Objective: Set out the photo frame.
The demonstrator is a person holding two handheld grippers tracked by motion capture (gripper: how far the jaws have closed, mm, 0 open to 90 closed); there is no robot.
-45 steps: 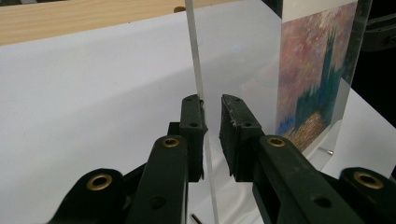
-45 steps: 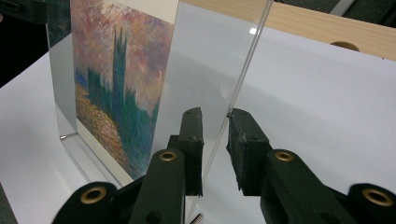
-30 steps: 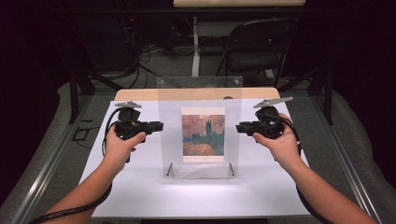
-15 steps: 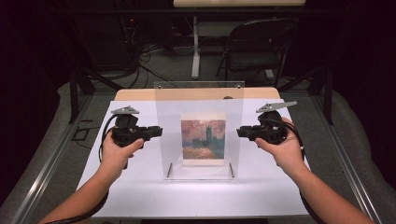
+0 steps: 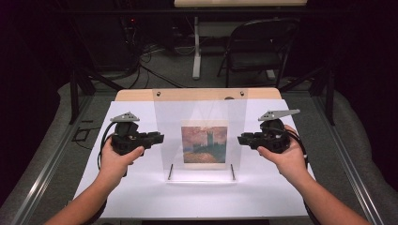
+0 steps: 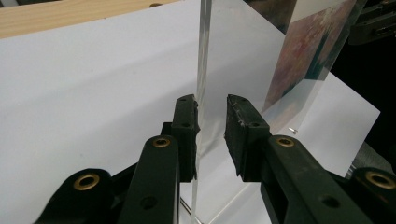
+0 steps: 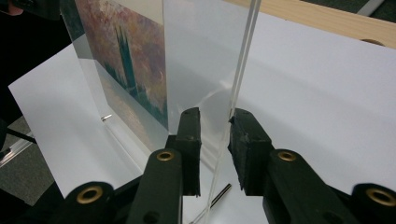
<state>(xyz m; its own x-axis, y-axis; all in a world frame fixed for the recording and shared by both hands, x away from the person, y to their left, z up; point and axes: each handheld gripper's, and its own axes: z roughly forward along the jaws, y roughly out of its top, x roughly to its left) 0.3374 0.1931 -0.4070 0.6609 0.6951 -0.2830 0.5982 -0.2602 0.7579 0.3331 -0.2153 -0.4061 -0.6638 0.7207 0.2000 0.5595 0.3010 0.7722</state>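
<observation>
A wide white sheet [image 5: 141, 197] covers the long wooden table [image 5: 136, 95]. In the middle of the sheet stands a tall clear plastic picture frame [image 5: 200, 108], upright. Inside it is a small painted picture of a tower under a pink sky [image 5: 204, 145]. Two thin metal pins [image 5: 170, 171] sit at the frame's foot.

The left gripper [image 5: 156, 138], black and held in a hand, is at the frame's left edge. Its jaws have just been opening; the clear edge runs between them, one pad touching, the other off.

The right gripper [image 5: 242, 138] is at the right edge. Its jaws have just been opening too, with the edge between them and a gap on one side.
</observation>
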